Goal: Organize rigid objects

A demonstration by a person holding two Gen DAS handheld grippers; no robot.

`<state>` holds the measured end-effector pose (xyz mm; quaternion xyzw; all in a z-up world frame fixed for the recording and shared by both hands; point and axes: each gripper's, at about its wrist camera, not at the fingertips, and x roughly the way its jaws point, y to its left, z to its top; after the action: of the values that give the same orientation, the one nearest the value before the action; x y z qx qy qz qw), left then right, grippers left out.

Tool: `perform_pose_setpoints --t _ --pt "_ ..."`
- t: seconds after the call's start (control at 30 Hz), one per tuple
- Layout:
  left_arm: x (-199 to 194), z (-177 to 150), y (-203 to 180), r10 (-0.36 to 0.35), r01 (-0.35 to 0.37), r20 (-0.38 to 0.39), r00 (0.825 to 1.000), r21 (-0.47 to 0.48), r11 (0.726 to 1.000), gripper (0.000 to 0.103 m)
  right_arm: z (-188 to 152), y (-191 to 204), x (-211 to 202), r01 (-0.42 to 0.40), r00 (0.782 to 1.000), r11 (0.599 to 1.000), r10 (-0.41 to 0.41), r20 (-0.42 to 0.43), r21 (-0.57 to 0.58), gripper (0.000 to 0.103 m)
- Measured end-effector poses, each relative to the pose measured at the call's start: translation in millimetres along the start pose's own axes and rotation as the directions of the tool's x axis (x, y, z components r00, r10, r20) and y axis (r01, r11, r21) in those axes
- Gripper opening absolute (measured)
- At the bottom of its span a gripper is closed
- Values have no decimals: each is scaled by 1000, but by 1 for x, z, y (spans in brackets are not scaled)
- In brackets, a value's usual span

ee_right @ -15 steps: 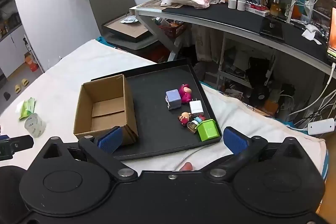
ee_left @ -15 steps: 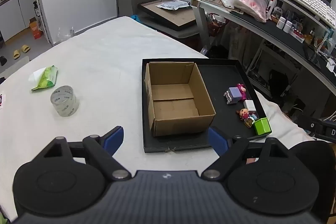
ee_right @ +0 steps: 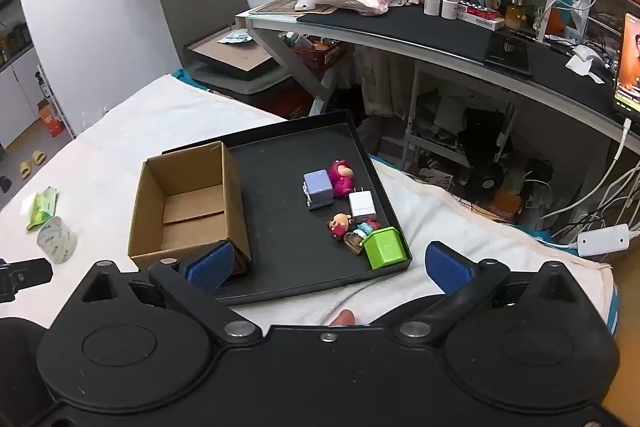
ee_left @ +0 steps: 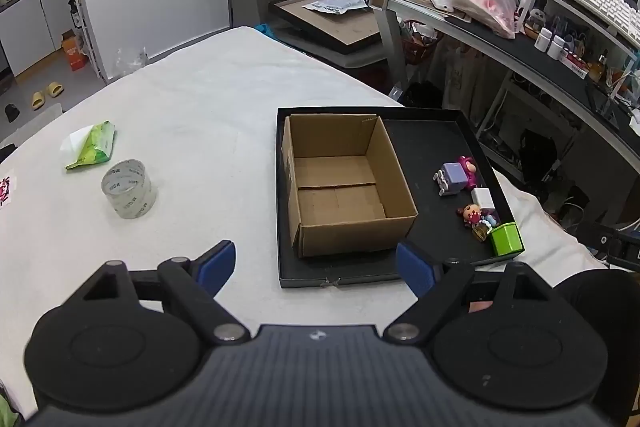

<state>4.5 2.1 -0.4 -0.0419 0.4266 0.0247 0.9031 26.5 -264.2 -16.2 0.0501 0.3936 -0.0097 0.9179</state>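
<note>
Against the view half a second earlier, both wrist cameras had been brought slightly nearer the black tray (ee_right: 384, 187), nothing else having shifted. The left gripper (ee_left: 316, 263) and right gripper (ee_right: 328, 267) were held spread wide and empty. The small toys (ee_right: 340, 183) lay beside the empty cardboard box (ee_right: 188, 203), so sorting was judged not yet begun.

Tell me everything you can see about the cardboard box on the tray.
The cardboard box is plain brown, open at the top and empty, its bottom flaps meeting in a seam. It stands upright in the left part of the black tray, apart from the small toys. Nothing grips it; both tongs are open and short of it.
</note>
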Motion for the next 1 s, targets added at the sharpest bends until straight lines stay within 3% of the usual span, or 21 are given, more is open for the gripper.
perform_pose_setpoints --t 1.0 --pt "0 0 -2 -7 7 7 1000 -20 1000 86 -3 2 7 -1 1000 1000 1 -16 -10 103"
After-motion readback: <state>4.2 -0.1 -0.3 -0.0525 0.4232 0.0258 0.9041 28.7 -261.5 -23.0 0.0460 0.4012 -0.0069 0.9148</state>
